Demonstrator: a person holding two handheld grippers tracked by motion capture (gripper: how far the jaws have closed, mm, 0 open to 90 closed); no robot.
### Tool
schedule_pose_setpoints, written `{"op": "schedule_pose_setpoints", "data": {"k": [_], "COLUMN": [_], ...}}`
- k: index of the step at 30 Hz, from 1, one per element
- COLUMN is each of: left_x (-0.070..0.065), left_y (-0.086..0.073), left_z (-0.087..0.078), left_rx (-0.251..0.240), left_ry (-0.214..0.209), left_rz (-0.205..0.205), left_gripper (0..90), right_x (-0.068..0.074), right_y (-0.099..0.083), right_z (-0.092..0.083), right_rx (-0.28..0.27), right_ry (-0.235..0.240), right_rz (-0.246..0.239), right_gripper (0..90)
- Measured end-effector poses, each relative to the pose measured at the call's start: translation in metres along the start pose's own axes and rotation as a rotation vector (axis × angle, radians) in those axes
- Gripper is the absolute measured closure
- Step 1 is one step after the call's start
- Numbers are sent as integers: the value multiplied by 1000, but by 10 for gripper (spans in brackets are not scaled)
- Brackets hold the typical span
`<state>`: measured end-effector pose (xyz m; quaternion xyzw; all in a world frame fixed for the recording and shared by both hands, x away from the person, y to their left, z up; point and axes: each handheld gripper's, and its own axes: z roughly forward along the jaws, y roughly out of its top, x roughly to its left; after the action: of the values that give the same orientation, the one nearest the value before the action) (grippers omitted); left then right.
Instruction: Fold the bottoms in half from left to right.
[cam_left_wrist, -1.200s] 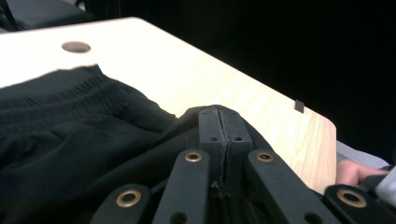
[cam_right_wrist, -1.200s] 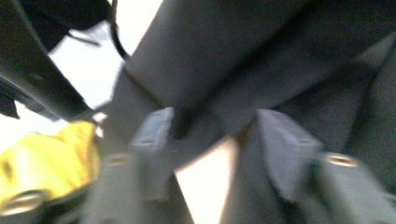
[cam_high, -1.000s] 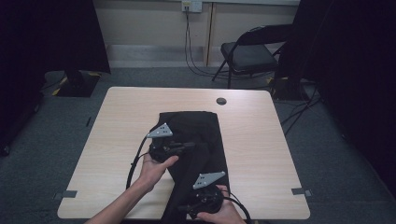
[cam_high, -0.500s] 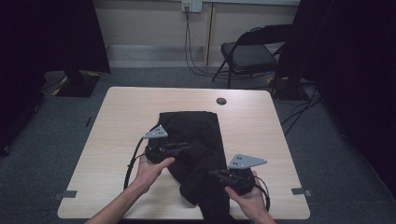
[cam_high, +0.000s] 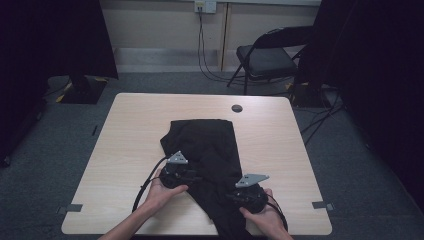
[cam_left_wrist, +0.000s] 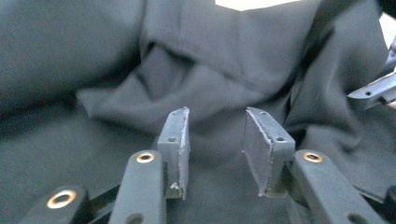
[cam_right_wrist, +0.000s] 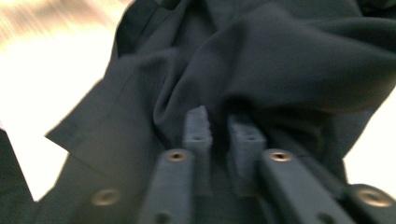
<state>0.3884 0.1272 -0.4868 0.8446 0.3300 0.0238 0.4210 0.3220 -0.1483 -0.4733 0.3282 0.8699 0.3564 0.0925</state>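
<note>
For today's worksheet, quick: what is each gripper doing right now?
Left gripper: open, jaws apart over the black garment.
Right gripper: jaws nearly together in the garment; a grip cannot be told.

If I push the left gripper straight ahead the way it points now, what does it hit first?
Most likely the black garment: a raised fold of it lies directly ahead of the left gripper, whose jaws stand open over the cloth. How far off that fold sits is hard to judge.

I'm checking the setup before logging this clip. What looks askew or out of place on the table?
The black cloth is rumpled and lies aslant, its near end hanging over the table edge. Nothing looks spilled or damaged.
</note>
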Motion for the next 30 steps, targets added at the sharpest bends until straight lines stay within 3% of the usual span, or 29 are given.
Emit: {"op": "schedule_pose_setpoints", "data": {"k": [2, 3, 5, 9, 10, 13, 14, 16, 17, 18, 19, 20, 21, 22, 26, 27, 29, 30], "left_x": [2, 5, 13, 33, 36, 48, 57, 64, 69, 73, 78, 82, 85, 87, 93, 95, 99, 100], "left_y": [0, 3, 10, 19, 20, 28, 34, 38, 40, 42, 42, 42, 42, 41, 40, 39, 35, 33], "left_z": [-3, -9, -20, -36, -39, -52, -54, -54, -53, -51, -46, -39, -32, -28, -12, -10, -3, 0], "left_rx": [5, -18, -57, -119, -109, -144, -163, -161, -189, -196, -188, -174, -163, -155, -115, -103, -74, -61], "left_ry": [-2, -3, 22, 85, 86, 143, 180, 193, 196, 193, 204, 217, 224, 225, 249, 254, 261, 242], "left_rz": [8, 6, -2, -39, -46, -38, -32, -43, -51, -61, -76, -75, -77, -83, -79, -83, -94, -88], "left_gripper": [594, 589, 587, 580, 564, 560, 539, 527, 497, 497, 471, 471, 458, 458, 390, 366, 359, 375], "right_x": [-2, -4, -11, -29, -38, -45, -52, -56, -69, -69, -79, -79, -89, -89, -103, -106, -107, -108], "right_y": [3, 4, 8, 9, 13, 21, 36, 45, 65, 65, 81, 81, 96, 96, 100, 96, 94, 92], "right_z": [-3, -8, -28, -60, -67, -70, -62, -53, -26, -26, -2, -2, 30, 30, 70, 83, 87, 91], "right_rx": [12, 9, -20, -107, -123, -136, -150, -148, -148, -148, -133, -133, -113, -113, -80, -51, -43, -42], "right_ry": [31, 37, 5, -43, -61, -89, -110, -110, -100, -100, -108, -108, -126, -126, -136, -142, -137, -134], "right_rz": [5, 13, 19, 93, 120, 121, 98, 94, 94, 94, 102, 102, 90, 90, 152, 171, 175, 185], "right_gripper": [617, 597, 558, 491, 484, 477, 470, 465, 463, 463, 463, 463, 460, 460, 393, 378, 381, 407]}}
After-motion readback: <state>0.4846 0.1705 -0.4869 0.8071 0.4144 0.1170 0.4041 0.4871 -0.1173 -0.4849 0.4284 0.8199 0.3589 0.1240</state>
